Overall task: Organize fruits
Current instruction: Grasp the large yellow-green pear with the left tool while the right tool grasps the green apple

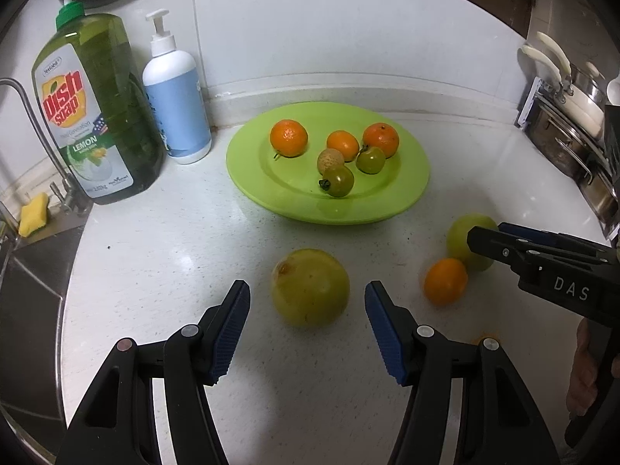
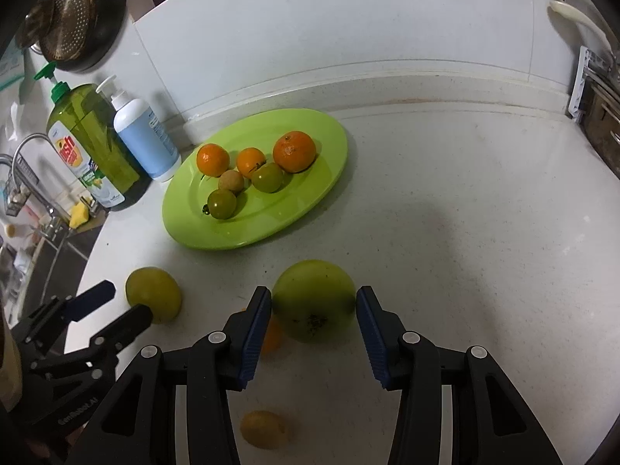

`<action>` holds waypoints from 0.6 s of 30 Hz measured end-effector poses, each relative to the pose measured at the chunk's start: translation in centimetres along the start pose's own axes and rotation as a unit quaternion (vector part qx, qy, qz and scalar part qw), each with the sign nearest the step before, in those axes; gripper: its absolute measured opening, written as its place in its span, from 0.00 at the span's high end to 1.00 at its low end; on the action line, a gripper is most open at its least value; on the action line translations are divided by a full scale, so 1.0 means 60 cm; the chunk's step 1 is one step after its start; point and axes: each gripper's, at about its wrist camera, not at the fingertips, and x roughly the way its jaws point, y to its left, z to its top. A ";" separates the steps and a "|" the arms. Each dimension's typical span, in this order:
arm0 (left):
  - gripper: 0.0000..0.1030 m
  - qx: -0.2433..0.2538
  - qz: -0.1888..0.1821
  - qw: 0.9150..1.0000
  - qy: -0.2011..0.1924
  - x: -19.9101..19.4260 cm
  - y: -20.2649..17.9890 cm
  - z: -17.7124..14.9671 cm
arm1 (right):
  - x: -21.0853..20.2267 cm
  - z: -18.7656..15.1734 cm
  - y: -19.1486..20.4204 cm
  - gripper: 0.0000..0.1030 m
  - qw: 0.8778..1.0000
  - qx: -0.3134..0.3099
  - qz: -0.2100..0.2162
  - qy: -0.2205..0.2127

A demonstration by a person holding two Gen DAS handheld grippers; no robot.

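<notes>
Left gripper (image 1: 306, 300) spread, jaws either side of a yellow-green fruit (image 1: 310, 286) on the white counter (image 1: 174, 255), pads clear of it, not gripping. Right gripper (image 2: 314, 306) straddles a second green fruit (image 2: 314, 300); blue pads sit right at its sides, but whether they press on it, cannot tell. Small orange citrus (image 1: 445, 281) lies touching that second fruit, half hidden behind the right gripper's left finger in the right wrist view. Small yellow fruit (image 2: 263, 428) on the counter below the right gripper.

Green plate (image 1: 407, 201) near the back wall holds six pieces: three mandarins (image 1: 288, 137), two green tomatoes (image 1: 339, 181), one tan round fruit (image 1: 330, 160), clustered mid-plate, several touching. Dish soap bottle (image 1: 97, 116) and white pump bottle (image 1: 176, 97) stand just left of the plate, sink beyond them.
</notes>
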 end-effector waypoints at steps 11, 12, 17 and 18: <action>0.41 -0.017 -0.012 1.000 0.024 0.025 0.009 0.001 | 0.010 0.014 0.003 0.53 1.000 0.005 0.002 0.001; 0.42 -0.018 -0.012 0.999 0.024 0.026 0.009 0.001 | 0.013 0.015 0.003 0.52 1.000 0.006 0.004 0.002; 0.43 -0.021 -0.013 0.999 0.026 0.033 0.011 0.004 | 0.026 0.019 0.007 0.50 1.000 0.005 0.012 0.014; 0.43 -0.021 -0.014 0.999 0.027 0.035 0.012 0.005 | 0.027 0.020 0.007 0.50 1.000 0.005 0.011 0.013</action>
